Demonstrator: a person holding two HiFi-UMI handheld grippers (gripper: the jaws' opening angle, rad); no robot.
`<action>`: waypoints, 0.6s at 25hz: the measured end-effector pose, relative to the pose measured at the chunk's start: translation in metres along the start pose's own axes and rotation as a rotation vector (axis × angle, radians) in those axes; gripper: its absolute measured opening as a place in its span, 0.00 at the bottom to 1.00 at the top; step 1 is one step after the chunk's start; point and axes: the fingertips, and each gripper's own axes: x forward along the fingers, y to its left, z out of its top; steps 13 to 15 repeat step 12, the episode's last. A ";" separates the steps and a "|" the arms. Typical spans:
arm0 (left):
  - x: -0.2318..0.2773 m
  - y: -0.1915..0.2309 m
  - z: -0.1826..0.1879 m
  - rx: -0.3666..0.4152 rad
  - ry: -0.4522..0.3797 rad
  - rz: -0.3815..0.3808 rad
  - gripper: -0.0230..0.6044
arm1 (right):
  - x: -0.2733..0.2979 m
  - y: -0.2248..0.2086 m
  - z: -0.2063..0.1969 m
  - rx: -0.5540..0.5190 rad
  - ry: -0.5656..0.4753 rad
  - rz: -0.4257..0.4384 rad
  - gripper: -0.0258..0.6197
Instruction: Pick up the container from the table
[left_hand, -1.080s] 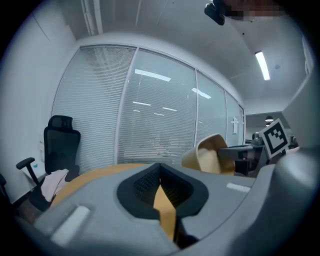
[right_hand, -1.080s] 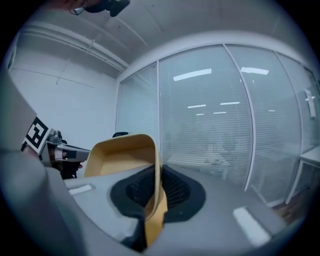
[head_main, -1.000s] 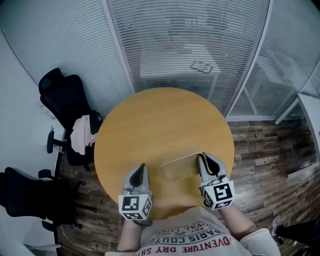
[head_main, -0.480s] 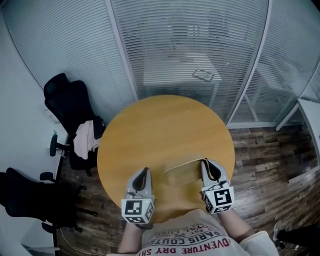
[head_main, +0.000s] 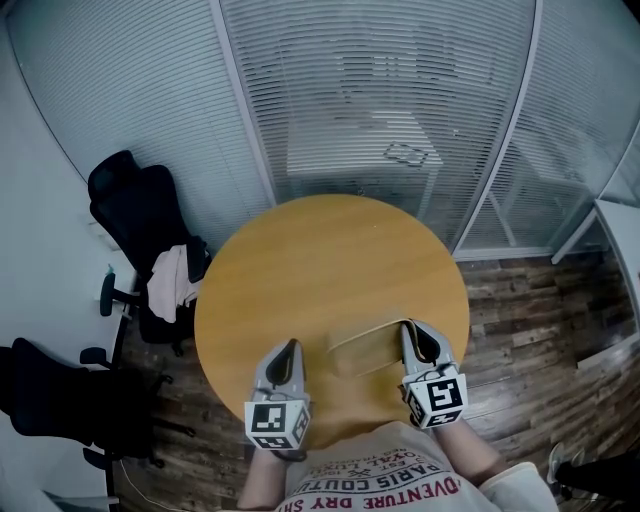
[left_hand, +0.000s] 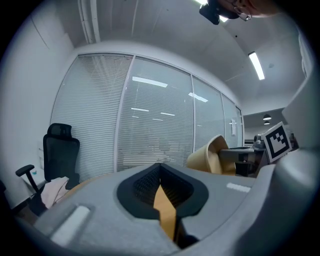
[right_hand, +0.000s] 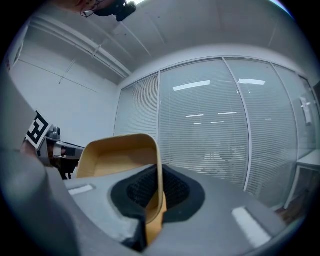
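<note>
Right tongs (head_main: 412, 335) pinched the tan container (head_main: 365, 350) by its rim at the desk's (head_main: 320, 250) five o'clock, left tongs (head_main: 288, 350) pressed together, empty, at seven o'clock, shirt (head_main: 385, 478) print partly read "VENTURE DRY"

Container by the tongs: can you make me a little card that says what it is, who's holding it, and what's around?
thing: container, a tan tub with an open top
held by: right tongs, shut on its end wall
tilt: tipped, not flat
left tongs: shut, holding nothing, apart from the container
under it: round wooden table
nearby: black chair on the floor
</note>
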 end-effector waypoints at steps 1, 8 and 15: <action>0.000 0.000 0.000 0.000 0.001 0.000 0.05 | 0.000 -0.001 0.000 0.003 0.001 -0.001 0.06; 0.002 0.001 -0.005 -0.001 0.015 0.011 0.05 | 0.005 -0.002 -0.004 0.025 0.007 0.005 0.06; 0.004 0.000 -0.005 -0.001 0.015 0.017 0.05 | 0.006 0.002 -0.006 0.022 0.013 0.021 0.05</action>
